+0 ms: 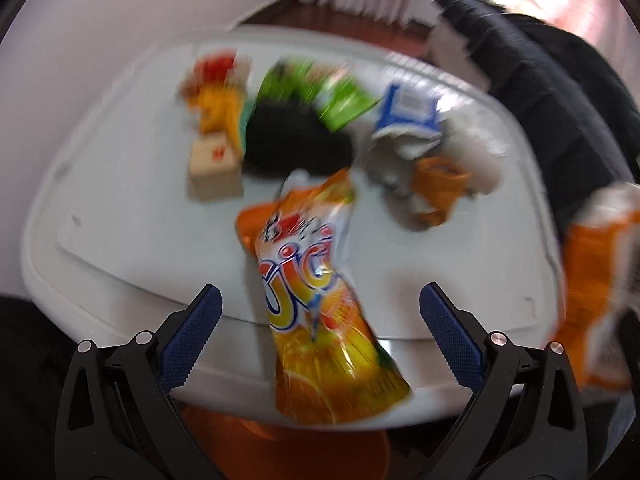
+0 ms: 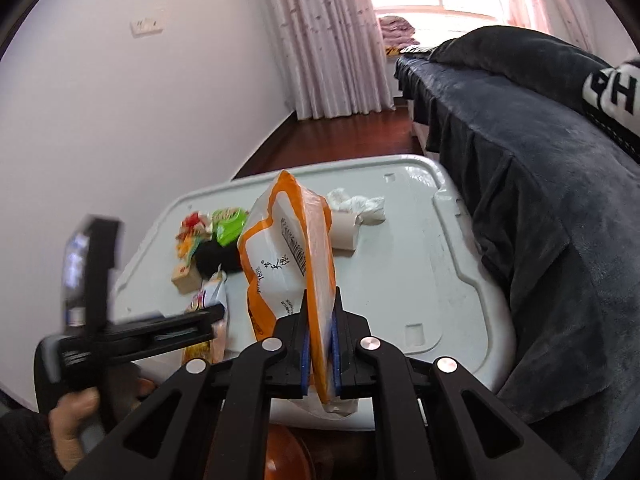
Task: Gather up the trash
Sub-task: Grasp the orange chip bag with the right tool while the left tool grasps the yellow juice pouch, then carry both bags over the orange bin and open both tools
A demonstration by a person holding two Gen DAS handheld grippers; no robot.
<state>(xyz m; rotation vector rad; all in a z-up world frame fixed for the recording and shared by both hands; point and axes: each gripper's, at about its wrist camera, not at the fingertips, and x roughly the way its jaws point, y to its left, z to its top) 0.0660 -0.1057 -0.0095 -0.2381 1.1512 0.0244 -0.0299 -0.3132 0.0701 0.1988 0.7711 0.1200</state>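
An orange-and-white plastic snack bag [image 2: 280,240] is pinched by its lower edge between the pads of the right tongs [image 2: 320,344], which are clamped shut on it; it is held upright and clear of the white plastic tabletop [image 2: 420,248], probably so that it can be carried off to a bin. The left tongs [image 1: 320,320] are spread wide with nothing between the pads, poised above a glossy orange juice-drink pouch [image 1: 316,300] that lies half over the near edge of the tabletop, which suggests it is the next piece to be taken. Further back, a crumpled white tissue [image 2: 356,204], a green wrapper [image 1: 320,92], a blue-and-white carton [image 1: 408,112], a black round object [image 1: 296,140], a small beige block [image 1: 214,162] and a red-and-yellow wrapper [image 1: 216,88] are left scattered. The left wrist view is heavily smeared by motion, so what the black object is cannot be made out, and the print on the wrappers is unreadable. An orange rounded form [image 2: 286,456] below the table edge may be a bin, but it is mostly hidden by the tongs. A dark blanket-covered bed [image 2: 540,160] is cut off at the right.
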